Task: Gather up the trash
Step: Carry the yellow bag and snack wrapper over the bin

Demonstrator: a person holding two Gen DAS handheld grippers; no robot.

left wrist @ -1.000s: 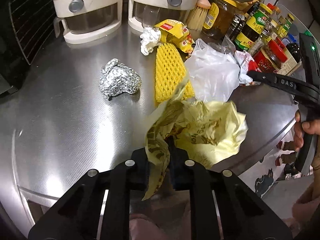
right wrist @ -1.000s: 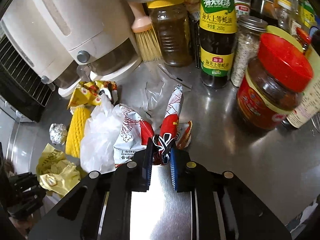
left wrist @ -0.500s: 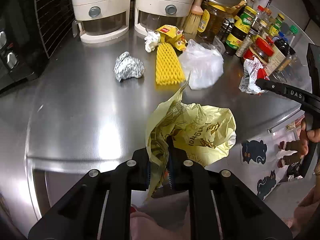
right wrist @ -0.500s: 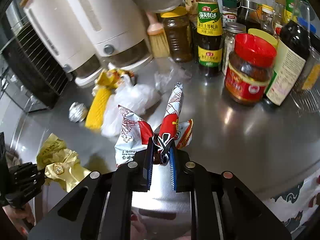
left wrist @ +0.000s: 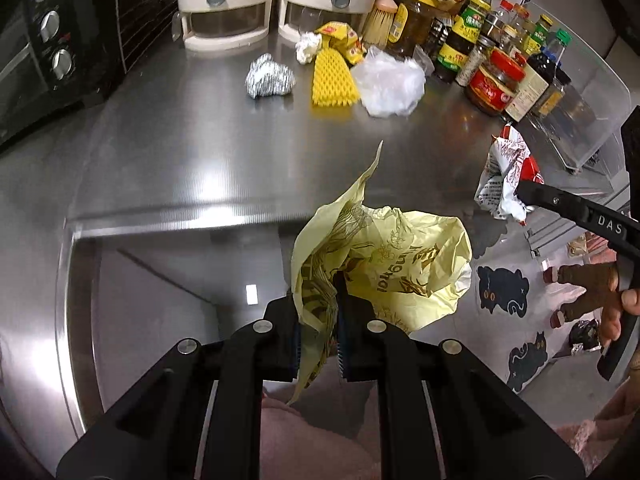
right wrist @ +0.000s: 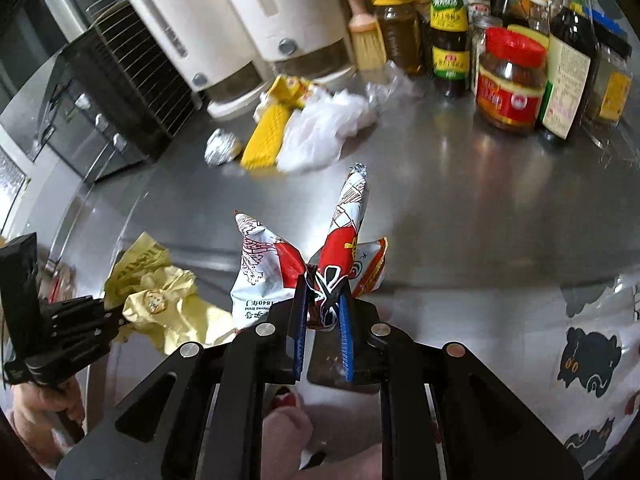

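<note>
Left wrist view: left gripper (left wrist: 319,334) pinches a crumpled yellow wrapper (left wrist: 384,264), lifted off the steel counter (left wrist: 180,152), past its front edge. Right wrist view: right gripper (right wrist: 323,320) clamps a red-and-white snack bag (right wrist: 312,264), also raised clear of the counter. Ahead of both grippers, well apart, trash lies on the counter: foil ball (left wrist: 269,80), yellow foam net (left wrist: 333,80), white plastic bag (left wrist: 394,84), white tissue (left wrist: 308,46). Sauce jars (right wrist: 510,80) stand ahead-right of the right gripper.
</note>
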